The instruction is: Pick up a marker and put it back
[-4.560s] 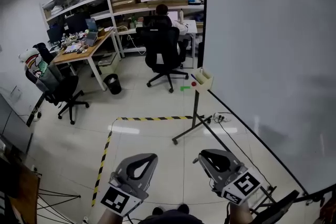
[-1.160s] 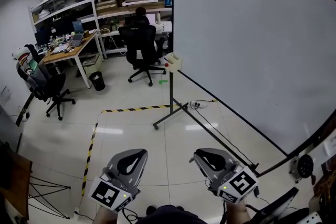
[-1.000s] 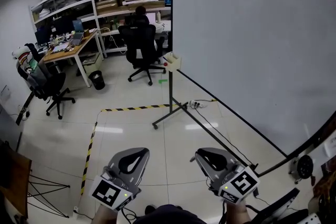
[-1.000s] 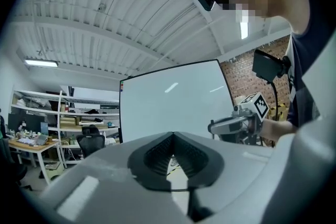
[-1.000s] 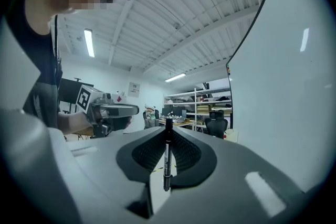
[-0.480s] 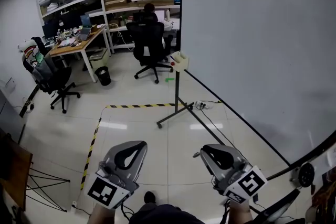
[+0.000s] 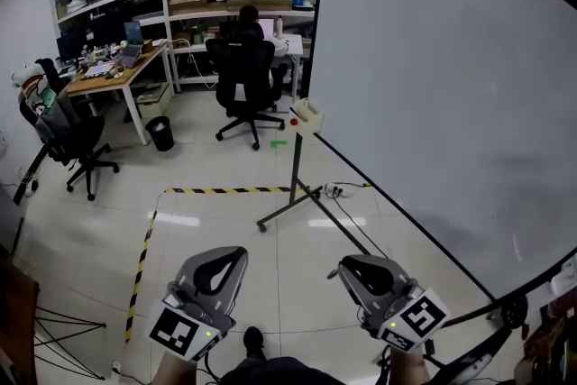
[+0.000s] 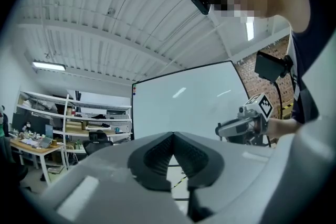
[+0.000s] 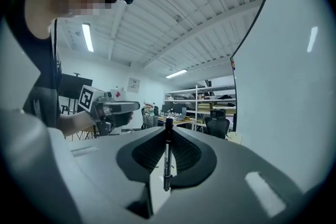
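Note:
A thin black marker (image 9: 167,161) stands upright between the pads of my right gripper (image 9: 169,128), which is shut on it. In the head view that gripper (image 7: 348,267) sits low at the right, and the marker does not show there. My left gripper (image 7: 236,254) is low at the left, level with the right one. Its jaws (image 8: 172,135) meet at the tip with nothing between them. A beige marker tray (image 7: 309,115) hangs at the left end of the big whiteboard (image 7: 451,86), well ahead of both grippers.
The whiteboard's stand leg (image 7: 287,212) and a cable run across the tiled floor ahead. Yellow-black tape (image 7: 225,190) marks the floor. Farther off are office chairs (image 7: 243,86), a desk (image 7: 113,72), shelves, and a seated person (image 7: 245,18).
Both grippers have travelled across the floor with the person, and the head view has swung. The jaws stand as before, the marker still in the right gripper.

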A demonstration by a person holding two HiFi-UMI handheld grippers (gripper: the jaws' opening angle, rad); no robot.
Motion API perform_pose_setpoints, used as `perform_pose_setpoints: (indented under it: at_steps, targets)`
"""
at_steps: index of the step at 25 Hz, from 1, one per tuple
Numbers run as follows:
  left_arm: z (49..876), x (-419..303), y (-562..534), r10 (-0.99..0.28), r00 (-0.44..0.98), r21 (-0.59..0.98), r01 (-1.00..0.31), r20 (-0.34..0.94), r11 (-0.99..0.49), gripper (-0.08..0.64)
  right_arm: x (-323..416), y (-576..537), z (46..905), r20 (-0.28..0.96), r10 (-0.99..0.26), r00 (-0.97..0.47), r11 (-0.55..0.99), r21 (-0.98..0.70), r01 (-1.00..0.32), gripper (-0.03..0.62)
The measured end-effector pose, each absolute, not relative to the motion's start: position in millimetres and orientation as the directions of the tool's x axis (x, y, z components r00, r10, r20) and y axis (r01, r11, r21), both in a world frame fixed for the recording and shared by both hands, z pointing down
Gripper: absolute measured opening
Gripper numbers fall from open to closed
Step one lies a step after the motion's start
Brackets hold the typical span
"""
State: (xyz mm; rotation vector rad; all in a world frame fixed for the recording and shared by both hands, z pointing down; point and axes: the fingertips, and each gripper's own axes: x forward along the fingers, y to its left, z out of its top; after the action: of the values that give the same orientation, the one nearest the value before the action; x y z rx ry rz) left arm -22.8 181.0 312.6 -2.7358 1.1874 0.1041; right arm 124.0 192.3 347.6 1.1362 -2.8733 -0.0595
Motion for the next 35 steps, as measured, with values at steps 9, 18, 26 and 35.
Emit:
perform_pose_setpoints:
  at_steps: [9, 18, 26, 35]
  targets:
    - [303, -75, 74, -0.667, 0.731, -0.103, -0.682, -0.145, -0.724, 0.003, 69, 97, 335, 0.031, -0.73, -0.683, 0.683, 0.077, -0.727, 0.031]
    - [298, -109, 19, -0.639, 0.754, -0.096, -0.655, -0.153, -0.75, 0.003, 34, 46, 324, 0.022, -0.751, -0.659, 0.658, 0.093, -0.747, 0.031]
    - [314, -114, -24, -0.66, 0.746, -0.126, -0.666, -0.091, -0.735, 0.003, 34, -5, 333, 0.03, -0.733, -0.68, 0.68, 0.072, -0.73, 0.031]
    - [303, -78, -119, -0.685, 0.722, -0.121, -0.691, -0.094, -0.712, 0.003, 67, -107, 334, -0.002, -0.705, -0.709, 0.708, 0.046, -0.705, 0.031]
